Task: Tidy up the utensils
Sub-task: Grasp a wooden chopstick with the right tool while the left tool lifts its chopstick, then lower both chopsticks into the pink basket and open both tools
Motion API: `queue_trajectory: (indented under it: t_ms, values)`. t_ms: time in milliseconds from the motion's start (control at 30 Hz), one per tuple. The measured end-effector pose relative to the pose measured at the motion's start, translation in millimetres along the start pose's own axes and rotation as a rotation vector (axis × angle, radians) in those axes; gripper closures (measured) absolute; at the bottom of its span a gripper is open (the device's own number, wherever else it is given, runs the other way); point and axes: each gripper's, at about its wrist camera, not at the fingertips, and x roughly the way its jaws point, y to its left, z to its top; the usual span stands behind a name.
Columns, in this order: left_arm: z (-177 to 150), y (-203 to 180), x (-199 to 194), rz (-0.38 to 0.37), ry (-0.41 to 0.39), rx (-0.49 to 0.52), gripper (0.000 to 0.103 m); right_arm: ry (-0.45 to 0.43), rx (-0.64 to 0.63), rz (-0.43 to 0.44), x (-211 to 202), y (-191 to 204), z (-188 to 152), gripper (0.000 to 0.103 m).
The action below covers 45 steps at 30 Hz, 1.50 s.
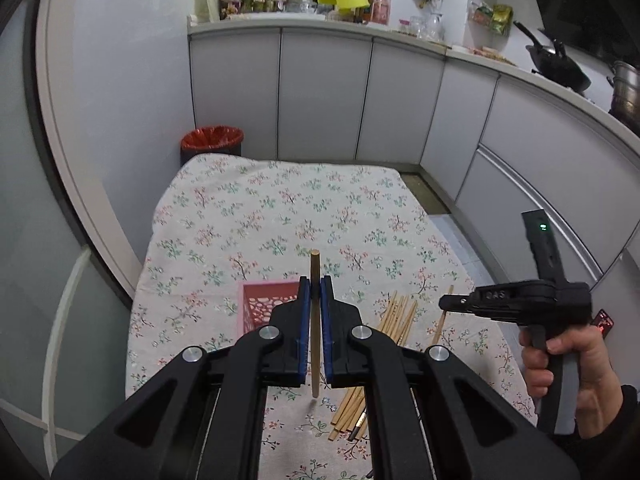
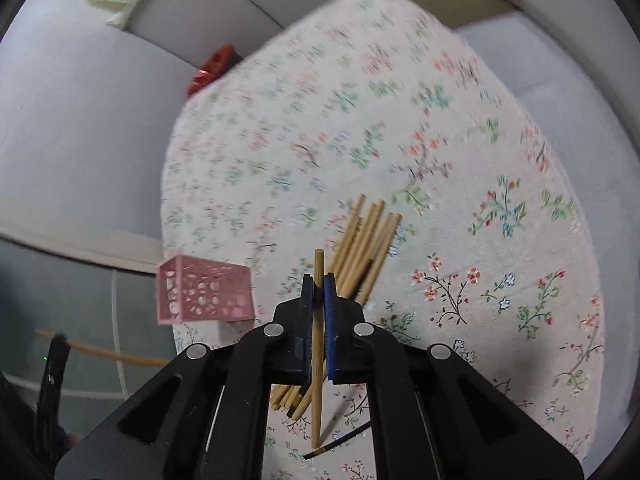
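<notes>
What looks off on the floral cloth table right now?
One dark-tipped black chopstick lies mixed under the pile of light wooden chopsticks, odd one out. Otherwise normal: each hand-held gripper, left and right, clamps a single wooden chopstick; pink perforated plastic basket sits upright.

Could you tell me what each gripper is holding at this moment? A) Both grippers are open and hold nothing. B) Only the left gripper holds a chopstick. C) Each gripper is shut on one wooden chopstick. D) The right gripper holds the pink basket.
C: the left gripper clamps one chopstick, and the right gripper clamps another chopstick.
</notes>
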Motion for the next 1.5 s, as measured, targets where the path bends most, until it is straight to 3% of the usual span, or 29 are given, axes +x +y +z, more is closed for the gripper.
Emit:
queue_trajectory:
  t_ms: [333, 567, 800, 1033, 1167, 1333, 1500]
  values:
    - [28, 13, -59, -0.014, -0.182, -0.046, 0.098, -0.304, -0.228, 0.104, -105, 73, -18, 0.099]
    - [39, 33, -58, 0.02, -0.258, -0.093, 0.098, -0.47, -0.259, 0.192, -149, 106, -13, 0.099]
    - [40, 40, -31, 0.072, -0.272, -0.079, 0.098, -0.487, -0.261, 0.244, -134, 130, -4, 0.099]
    - [35, 40, 12, 0.091, -0.189, -0.048, 0.098, -0.498, -0.349, 0.141, -84, 156, -4, 0.099]
    - [33, 44, 33, 0.08, -0.119, -0.063, 0.098, -0.452, -0.417, 0.072, -57, 168, -7, 0.099]
    - [32, 46, 48, 0.067, -0.079, -0.087, 0.097, -0.413, -0.415, 0.062, -39, 168, -3, 0.099]
    - [28, 48, 56, 0.042, -0.06, -0.119, 0.096, -0.421, -0.389, 0.103, -41, 162, 0, 0.07]
